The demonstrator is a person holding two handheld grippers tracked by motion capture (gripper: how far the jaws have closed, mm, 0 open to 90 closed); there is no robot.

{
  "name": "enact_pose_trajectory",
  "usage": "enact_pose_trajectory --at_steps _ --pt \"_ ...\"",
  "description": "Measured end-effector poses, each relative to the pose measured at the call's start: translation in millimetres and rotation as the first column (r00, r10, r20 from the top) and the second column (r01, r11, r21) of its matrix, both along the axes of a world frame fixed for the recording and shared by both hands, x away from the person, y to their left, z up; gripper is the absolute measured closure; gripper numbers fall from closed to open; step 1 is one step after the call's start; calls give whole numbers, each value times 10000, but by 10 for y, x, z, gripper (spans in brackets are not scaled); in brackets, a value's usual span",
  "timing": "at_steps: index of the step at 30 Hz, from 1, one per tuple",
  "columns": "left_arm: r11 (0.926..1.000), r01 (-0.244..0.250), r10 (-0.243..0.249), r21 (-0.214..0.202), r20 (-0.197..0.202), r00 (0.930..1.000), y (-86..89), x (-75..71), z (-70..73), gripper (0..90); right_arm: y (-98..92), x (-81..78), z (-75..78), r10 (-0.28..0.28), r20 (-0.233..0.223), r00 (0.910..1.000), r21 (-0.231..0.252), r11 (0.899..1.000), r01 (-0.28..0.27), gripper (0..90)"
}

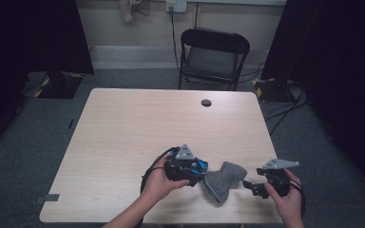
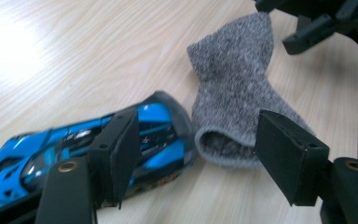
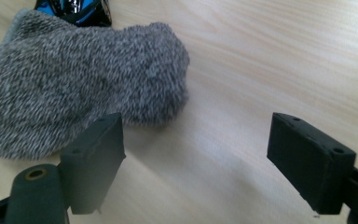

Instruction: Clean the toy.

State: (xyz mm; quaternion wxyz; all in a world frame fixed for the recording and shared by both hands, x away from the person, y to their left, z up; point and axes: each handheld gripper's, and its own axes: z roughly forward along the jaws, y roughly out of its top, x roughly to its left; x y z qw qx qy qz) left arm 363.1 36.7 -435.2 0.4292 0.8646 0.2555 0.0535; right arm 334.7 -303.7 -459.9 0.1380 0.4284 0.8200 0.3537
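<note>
I am holding my left gripper point(image 2: 191, 161) low over the near part of the table point(image 1: 123, 123), its jaws spread with nothing pinched between them. A grey sock point(image 2: 240, 93) is lying flat on the wood just ahead of it, and a blue toy car point(image 2: 88, 149) is lying beside the sock's open cuff, partly behind one of my jaws. In the high view the sock point(image 1: 224, 179) is sitting between my two grippers, near the table's front edge. Its long axis is running on a slant: the open cuff is pointing toward me and toward my left gripper point(image 1: 197, 173), and the closed end is pointing away and toward my right gripper point(image 1: 249, 186). The car's long axis is lying roughly crosswise to the sock, one end just beside the cuff; whether they touch I cannot tell. My right gripper point(image 3: 193, 158) is hovering by the sock's point(image 3: 74, 84) rounded end, jaws wide apart and gripping nothing, one jaw just in front of the fabric.
</note>
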Motion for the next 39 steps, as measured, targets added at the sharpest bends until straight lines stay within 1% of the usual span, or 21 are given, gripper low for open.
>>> enact_pose_trajectory --at_steps 2,6,7,10,14,15,18,19,20,22,24,26,29,30,31,32,34,36,37,39 --pt "10000 -32 32 -4 -2 10000 30 -3 -4 313 59 73 -31 -103 38 9999 -238 9997 104 182" --pt "10000 -7 7 22 -19 10000 90 17 -17 313 88 200 -62 -356 70 9993 -123 9993 356 182" --pt "10000 -16 16 37 -30 10000 101 24 -18 313 98 271 -72 -313 45 9995 -195 9993 314 182" --pt "9999 -109 109 -33 1 9999 157 55 -25 313 112 411 -101 -431 -49 9991 -287 9987 429 178" --pt "9998 -185 185 113 12 9998 228 95 -70 311 135 585 -127 -605 -70 9981 -371 9975 602 177" --pt "9997 -211 211 81 0 9998 238 97 -78 310 157 637 -129 -658 -36 9978 -432 9969 656 178" --pt "9997 -216 216 89 11 9998 292 104 -97 309 192 679 -110 -732 -8 9973 -515 9960 731 181" --pt "9996 -266 266 44 -5 9996 311 101 -102 309 208 678 -93 -866 -46 9962 -495 9950 862 183" --pt "9996 -284 284 30 -39 9996 336 100 -106 309 216 666 -75 -836 -50 9965 -424 9956 833 184" --pt "9994 -341 341 76 35 9994 384 98 -113 307 227 621 -18 -717 7 9974 -340 9968 717 176" --pt "9990 -423 423 151 32 9991 428 95 -124 307 240 559 48 -401 135 9991 -282 9988 405 159" --pt "9985 -514 513 167 28 9987 471 94 -137 307 258 488 120 -387 218 9990 -268 9989 393 159" --pt "9976 -685 684 110 42 9976 493 85 -147 307 311 389 223 -265 470 9985 -15 9996 266 152" --pt "9976 -668 667 205 65 9978 501 85 -151 307 337 371 243 -270 505 9984 51 9996 267 152" --pt "9973 -703 702 215 51 9975 502 82 -160 304 394 344 268 -329 569 9978 223 9992 317 153" --pt "9972 -708 707 246 55 9975 507 83 -170 301 450 321 277 -295 525 9982 326 9991 278 150" --pt "9971 -737 735 201 89 9973 514 86 -193 296 577 282 269 -242 642 9976 481 9986 211 153" --pt "9972 -703 700 258 117 9975 519 101 -210 291 723 258 224 -383 824 9959 410 9985 350 155" --pt "9970 -736 733 241 124 9972 521 106 -212 292 812 258 176 -379 766 9963 338 9988 354 161" --pt "9970 -752 751 162 65 9972 523 126 -217 292 926 277 78 -443 551 9975 -30 9990 445 161"
